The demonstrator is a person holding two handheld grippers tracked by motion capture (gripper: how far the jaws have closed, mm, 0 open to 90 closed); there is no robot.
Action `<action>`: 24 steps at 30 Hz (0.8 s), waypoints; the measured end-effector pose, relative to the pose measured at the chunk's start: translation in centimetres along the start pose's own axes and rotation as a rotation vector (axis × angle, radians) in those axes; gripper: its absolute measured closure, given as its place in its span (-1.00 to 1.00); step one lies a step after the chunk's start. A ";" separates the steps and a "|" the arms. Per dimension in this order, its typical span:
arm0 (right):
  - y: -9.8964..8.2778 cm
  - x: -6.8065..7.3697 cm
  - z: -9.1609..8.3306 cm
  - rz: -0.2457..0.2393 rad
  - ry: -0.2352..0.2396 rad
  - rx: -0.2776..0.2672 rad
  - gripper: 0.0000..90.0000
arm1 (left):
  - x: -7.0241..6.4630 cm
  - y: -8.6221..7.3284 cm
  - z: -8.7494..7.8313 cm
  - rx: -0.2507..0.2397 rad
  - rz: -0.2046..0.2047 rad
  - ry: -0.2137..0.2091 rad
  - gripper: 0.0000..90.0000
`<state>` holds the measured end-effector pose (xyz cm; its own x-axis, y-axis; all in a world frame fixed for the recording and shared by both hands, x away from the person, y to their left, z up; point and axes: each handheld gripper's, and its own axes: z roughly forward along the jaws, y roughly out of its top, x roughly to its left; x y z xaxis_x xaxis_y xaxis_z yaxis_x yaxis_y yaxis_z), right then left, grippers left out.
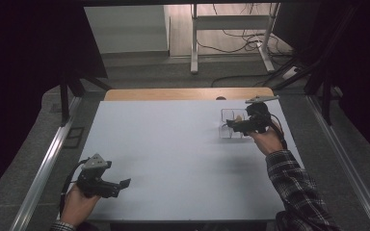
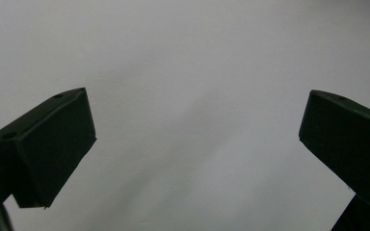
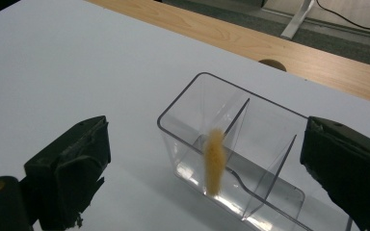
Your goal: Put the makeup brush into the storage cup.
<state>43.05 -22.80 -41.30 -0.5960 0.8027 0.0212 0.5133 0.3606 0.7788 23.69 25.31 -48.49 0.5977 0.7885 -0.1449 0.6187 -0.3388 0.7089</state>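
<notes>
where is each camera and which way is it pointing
High view: above the person's side, facing forward and down on the white table; both hands, left gripper, right gripper.
Left gripper view: rides the left gripper, faces bare tabletop between open jaws.
Right gripper view: rides the right gripper, faces the clear divided box holding a yellow fuzzy piece; the high view shares this box.

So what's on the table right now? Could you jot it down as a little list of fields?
surface: white table with a wooden strip along its far edge
container: clear plastic box with dividers, standing on the table's far right part
contents: one fuzzy yellow piece upright in the box, leaning on a divider
right gripper: jaws wide open, just in front of the box, holding nothing
left gripper: jaws open over bare table at the near left, holding nothing
</notes>
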 end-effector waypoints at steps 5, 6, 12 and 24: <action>0.1 0.2 -0.7 -0.013 -0.001 0.003 -0.94 | 0.0 0.0 0.0 -0.009 -0.001 -0.006 -1.00; 0.1 0.3 -0.8 -0.014 0.000 0.000 -0.94 | 0.0 0.0 -0.1 -0.010 -0.002 -0.007 -1.00; -0.1 0.5 -1.4 -0.025 0.012 -0.002 -0.94 | 0.0 0.0 -0.1 -0.018 -0.002 -0.011 -1.00; -1.2 1.1 -2.0 -0.056 0.006 0.017 -0.96 | -0.1 0.0 -0.2 -0.037 -0.002 -0.025 -1.00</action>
<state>40.54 -23.30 -40.97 -0.6281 0.7779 -0.0183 0.4890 0.4129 0.7684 23.59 25.35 -48.32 0.6096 0.7757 -0.1633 0.6008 -0.3177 0.7336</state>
